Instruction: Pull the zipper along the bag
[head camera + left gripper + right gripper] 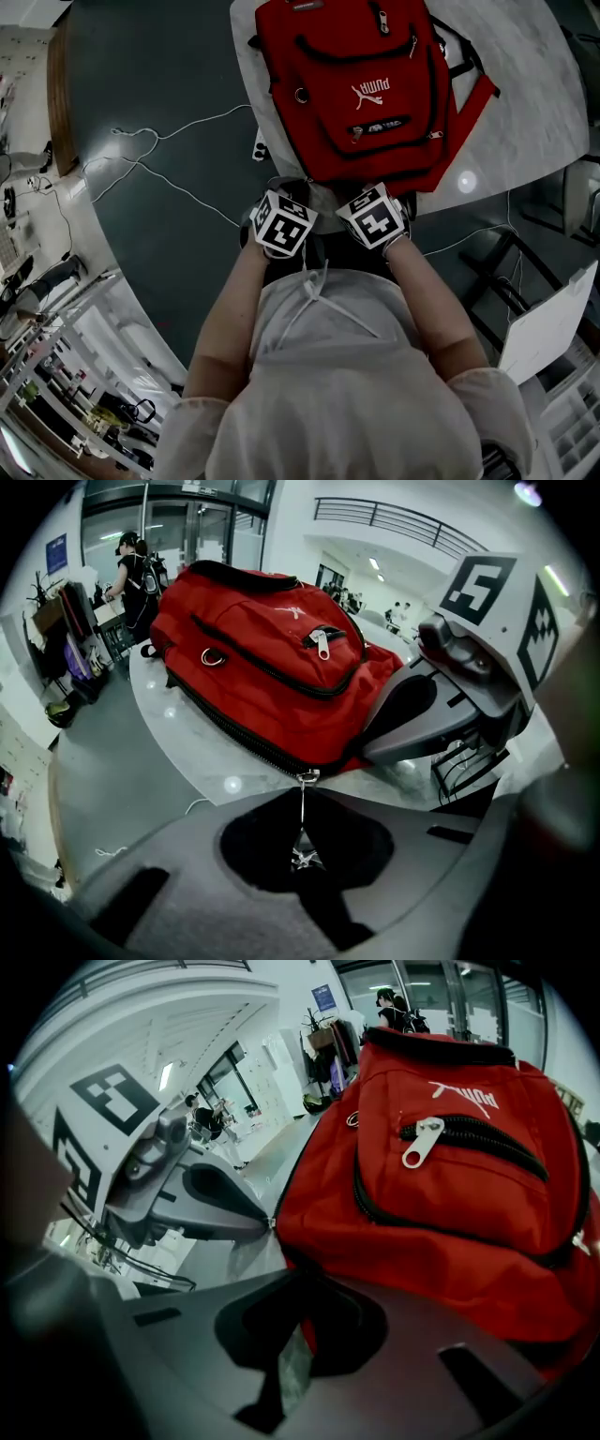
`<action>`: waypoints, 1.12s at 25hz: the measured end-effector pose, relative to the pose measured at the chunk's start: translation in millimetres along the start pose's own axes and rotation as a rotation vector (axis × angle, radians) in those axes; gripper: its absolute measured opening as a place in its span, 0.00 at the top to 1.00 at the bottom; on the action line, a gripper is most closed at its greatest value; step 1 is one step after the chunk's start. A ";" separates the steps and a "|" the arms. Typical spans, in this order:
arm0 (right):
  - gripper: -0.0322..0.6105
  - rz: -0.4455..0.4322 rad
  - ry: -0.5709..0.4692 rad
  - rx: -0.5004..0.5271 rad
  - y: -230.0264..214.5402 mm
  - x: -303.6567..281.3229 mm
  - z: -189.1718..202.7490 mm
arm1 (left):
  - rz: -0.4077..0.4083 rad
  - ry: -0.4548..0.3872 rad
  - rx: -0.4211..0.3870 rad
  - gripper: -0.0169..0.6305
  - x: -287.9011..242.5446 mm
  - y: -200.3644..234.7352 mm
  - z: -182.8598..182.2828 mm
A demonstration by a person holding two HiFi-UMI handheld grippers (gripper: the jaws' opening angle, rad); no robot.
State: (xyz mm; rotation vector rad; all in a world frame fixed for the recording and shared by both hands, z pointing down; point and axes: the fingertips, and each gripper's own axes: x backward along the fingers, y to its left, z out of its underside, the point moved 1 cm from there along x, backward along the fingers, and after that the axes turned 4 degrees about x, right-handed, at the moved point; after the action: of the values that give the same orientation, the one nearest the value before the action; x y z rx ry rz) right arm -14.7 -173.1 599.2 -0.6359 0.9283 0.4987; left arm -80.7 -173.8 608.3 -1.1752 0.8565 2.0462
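As left gripper [302, 793] nips its zipper pull [307, 777], bag [272, 658] lies ahead

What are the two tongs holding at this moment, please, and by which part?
The left tongs are shut on the zipper pull of the backpack; the right tongs pinch its red fabric at the near edge.

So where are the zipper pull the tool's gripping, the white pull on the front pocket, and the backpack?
zipper pull [304, 808]: left gripper view, its thin tab.
white pull [419, 1143]: right gripper view, its flat tab.
backpack [328, 84]: head view, red front panel.
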 end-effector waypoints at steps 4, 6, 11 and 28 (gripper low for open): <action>0.91 0.024 -0.019 0.013 -1.3 -0.3 -1.8 | 0.009 0.000 0.027 0.94 2.5 8.3 -3.2; 0.91 0.013 0.010 0.007 -1.8 0.0 0.3 | 0.002 0.002 0.017 0.94 2.9 11.1 -4.7; 0.91 -0.061 0.073 -0.036 -2.1 -0.9 0.6 | -0.041 0.005 -0.006 0.94 1.0 20.5 -6.0; 0.91 -0.066 0.070 -0.063 -1.2 0.7 0.4 | -0.121 -0.070 -0.050 0.94 7.2 58.6 -29.0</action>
State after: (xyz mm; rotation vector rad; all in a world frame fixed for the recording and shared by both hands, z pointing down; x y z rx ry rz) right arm -13.3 -173.6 599.1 -0.7425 0.9579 0.4505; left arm -114.6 -230.0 603.7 -1.1467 0.6872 2.0081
